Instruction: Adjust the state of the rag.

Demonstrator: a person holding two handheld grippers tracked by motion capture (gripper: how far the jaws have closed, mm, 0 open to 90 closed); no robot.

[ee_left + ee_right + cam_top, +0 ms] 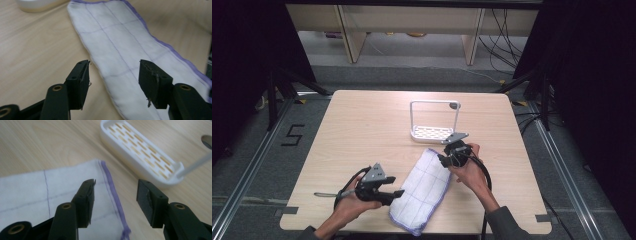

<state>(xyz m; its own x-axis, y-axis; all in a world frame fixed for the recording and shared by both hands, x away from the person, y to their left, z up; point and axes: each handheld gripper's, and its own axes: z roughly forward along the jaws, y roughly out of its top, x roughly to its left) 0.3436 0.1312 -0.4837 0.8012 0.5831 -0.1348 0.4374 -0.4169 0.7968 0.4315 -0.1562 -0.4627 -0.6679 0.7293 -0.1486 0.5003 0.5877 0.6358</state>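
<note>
A white cloth [424, 187] with thin purple grid lines and a purple hem lies flat on the wooden table [362, 130], running from the front edge up toward the middle. My left gripper [398, 193] is open at the cloth's near left edge [110, 52], jaws straddling that edge. My right gripper [443, 159] is open over the cloth's far right corner [50, 192], one jaw above the cloth and the other past the purple hem [112, 192]. Nothing is between either pair of jaws.
A white slotted rack [434, 131] with a tall wire handle stands just behind the cloth; its tray [140, 152] lies close beyond my right gripper. Bare table spreads to the left. Shelving and cables lie on the floor beyond the table.
</note>
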